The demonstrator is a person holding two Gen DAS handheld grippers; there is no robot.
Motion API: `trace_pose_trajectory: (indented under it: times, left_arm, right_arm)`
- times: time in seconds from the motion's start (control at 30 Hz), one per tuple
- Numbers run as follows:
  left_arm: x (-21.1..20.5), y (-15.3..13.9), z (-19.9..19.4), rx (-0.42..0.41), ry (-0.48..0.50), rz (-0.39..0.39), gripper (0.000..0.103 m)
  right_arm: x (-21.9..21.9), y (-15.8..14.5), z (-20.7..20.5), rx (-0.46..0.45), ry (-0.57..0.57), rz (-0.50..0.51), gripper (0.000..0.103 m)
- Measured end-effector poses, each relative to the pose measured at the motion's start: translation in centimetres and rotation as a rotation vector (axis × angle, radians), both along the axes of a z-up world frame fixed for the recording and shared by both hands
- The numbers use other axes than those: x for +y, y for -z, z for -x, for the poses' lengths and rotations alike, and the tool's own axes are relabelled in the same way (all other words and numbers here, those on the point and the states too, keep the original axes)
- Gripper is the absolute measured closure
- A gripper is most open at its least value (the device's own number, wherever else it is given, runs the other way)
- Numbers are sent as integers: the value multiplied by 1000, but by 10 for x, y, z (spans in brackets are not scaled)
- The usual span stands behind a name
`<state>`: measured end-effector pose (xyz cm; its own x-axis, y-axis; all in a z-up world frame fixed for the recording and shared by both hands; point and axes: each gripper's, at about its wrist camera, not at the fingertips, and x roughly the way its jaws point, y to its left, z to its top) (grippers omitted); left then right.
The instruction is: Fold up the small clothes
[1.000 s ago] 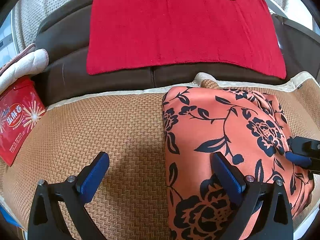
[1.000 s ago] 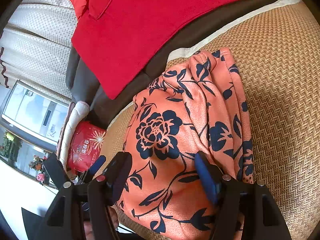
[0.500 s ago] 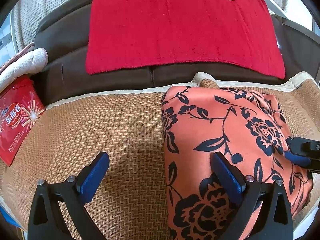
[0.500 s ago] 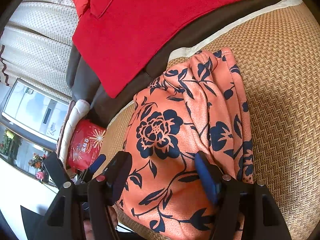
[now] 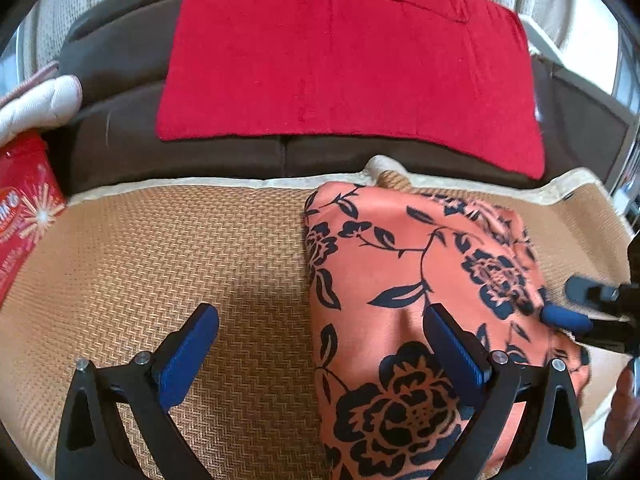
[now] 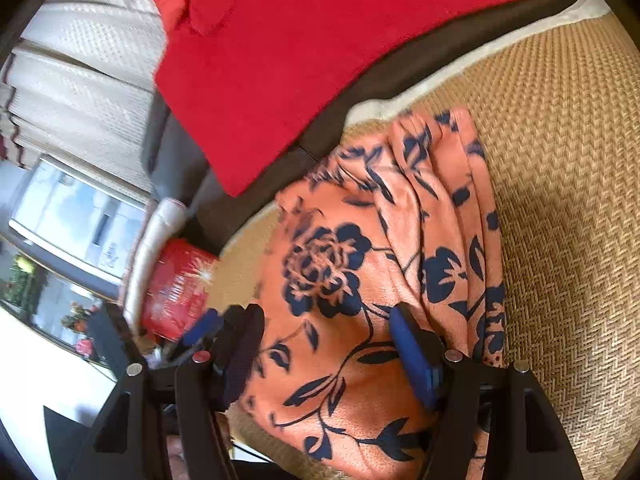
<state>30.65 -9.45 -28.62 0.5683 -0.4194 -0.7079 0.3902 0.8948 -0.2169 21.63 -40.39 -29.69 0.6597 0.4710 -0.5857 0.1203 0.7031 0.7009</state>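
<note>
An orange garment with a dark blue flower print [image 5: 400,272] lies folded on the woven mat [image 5: 180,248]; in the right wrist view the garment [image 6: 360,248] shows several pleats along its far right side. My left gripper [image 5: 320,316] is open and straddles the garment's left edge, one pad over the mat and the other over the cloth. My right gripper [image 6: 328,314] is open, low over the near part of the garment, with nothing pinched. Its blue tip [image 5: 564,317] shows at the garment's right edge in the left wrist view.
A red towel [image 5: 344,64] hangs on the dark brown sofa back [image 5: 120,136]. A red package [image 5: 24,208] and a white padded cushion [image 5: 36,104] lie at the mat's left end. The mat [image 6: 560,160] runs on bare to the garment's right.
The left wrist view has tilted slightly, so the garment sits a little further left in it. The garment lies as before and both grippers have stayed open.
</note>
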Motion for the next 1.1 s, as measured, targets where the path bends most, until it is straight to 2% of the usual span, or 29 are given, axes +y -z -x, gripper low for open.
trace_pose_trajectory:
  times: [0.07,0.13,0.3,0.57,0.67,0.8,0.87,0.93,1.0,1.1]
  left_arm:
    - [7,0,-1,18,20,42,1]
    - [13,2,-4,42,31,76,1]
    - [16,13,-10,130,83,147,1]
    - [6,20,-16,190,137,197,1]
    - [-1,30,-22,263,177,237,1]
    - [-14,54,-30,450,245,303,1]
    - [-15,56,-33,464,243,319,1]
    - [-12,57,-38,496,230,368,1]
    - [-7,60,-42,511,211,408,1]
    - [-7,57,-42,483,200,402,2]
  right_arm:
    - [-13,-13,10,-75,28,-2,34]
    - [-25,-17,17,-91,68,35,34]
    - [-47,4,15,26,117,43,33]
    - [-64,15,16,73,139,48,33]
    - [-68,19,18,79,130,37,33]
    - [-63,27,10,99,90,6,33]
    - [-58,31,3,90,62,-18,33]
    - [-52,34,-3,77,27,-36,32]
    - [-43,35,-11,60,11,-15,31]
    - [-25,34,-19,41,-11,54,31]
